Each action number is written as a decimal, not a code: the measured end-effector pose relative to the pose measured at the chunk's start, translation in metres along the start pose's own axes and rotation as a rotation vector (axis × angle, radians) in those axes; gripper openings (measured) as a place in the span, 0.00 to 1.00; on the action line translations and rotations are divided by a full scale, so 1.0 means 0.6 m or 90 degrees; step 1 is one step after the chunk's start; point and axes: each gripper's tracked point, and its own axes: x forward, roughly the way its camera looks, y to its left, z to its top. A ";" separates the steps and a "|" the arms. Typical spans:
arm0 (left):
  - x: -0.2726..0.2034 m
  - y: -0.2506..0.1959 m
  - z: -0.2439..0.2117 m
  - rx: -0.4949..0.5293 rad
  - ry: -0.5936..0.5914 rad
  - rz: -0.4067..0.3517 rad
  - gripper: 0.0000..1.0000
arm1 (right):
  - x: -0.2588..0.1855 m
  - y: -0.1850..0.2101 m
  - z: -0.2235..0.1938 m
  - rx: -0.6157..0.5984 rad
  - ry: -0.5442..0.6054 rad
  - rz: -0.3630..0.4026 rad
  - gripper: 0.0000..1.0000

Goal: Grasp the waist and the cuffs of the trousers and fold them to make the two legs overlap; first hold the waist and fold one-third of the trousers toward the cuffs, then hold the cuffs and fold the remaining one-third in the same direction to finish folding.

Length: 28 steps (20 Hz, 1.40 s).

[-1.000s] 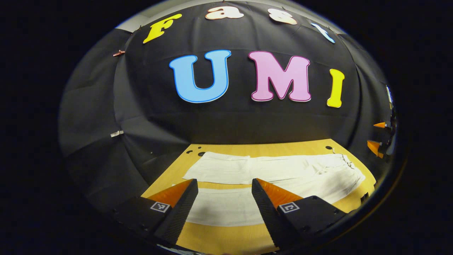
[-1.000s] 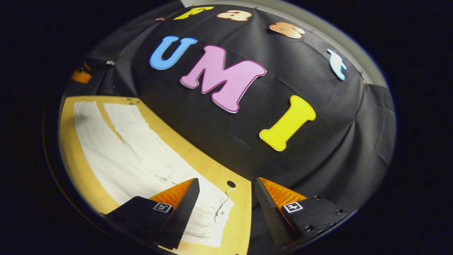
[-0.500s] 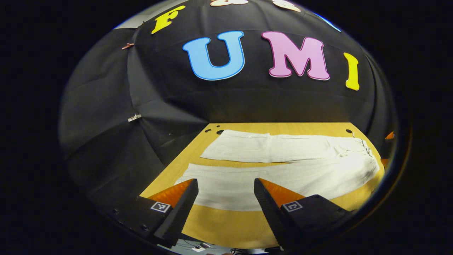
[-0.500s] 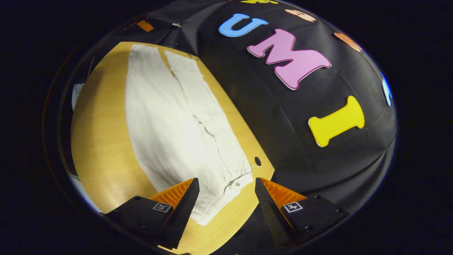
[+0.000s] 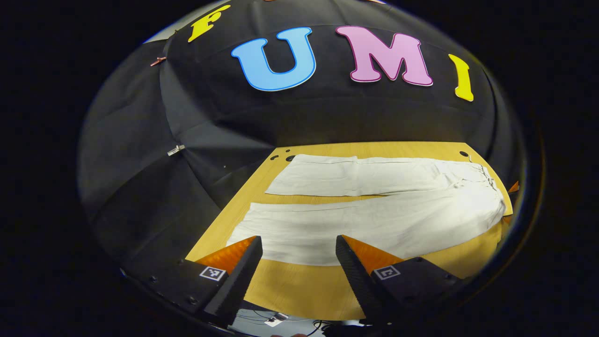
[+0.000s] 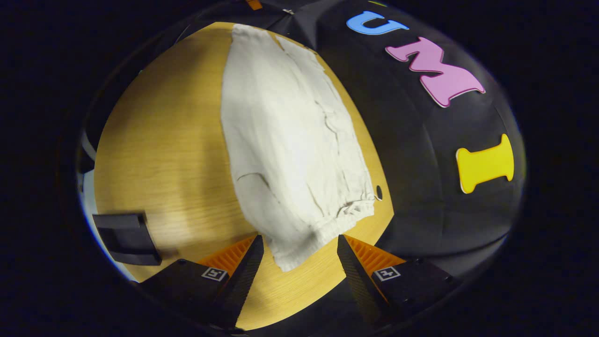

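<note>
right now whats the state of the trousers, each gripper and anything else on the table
trousers: spread flat, unfolded, legs apart
waist: gathered, lying flat, ungrasped
left gripper: open, holding nothing, near the cuff end
right gripper: open, holding nothing, at the waist end
table: bears the trousers
dark block: at the table's edge

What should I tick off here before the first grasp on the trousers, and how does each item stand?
1. Trousers lie flat on the wooden table, legs apart: ok, nothing folded yet.
2. Left gripper open over the near leg, towards its cuff end: ok.
3. Right gripper open, the waistband between its fingers: ok.
4. Either gripper touching cloth: cannot tell; height above the fabric is unclear.
5. Drawstring at the waist lies bunched near the table hole: ok, but watch for snagging.
6. Dark object at the near table edge sits off the cloth: ok.
</note>
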 end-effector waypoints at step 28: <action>0.162 0.228 -0.148 0.425 0.112 -0.031 0.97 | 0.101 -0.021 0.025 0.026 0.108 0.156 0.05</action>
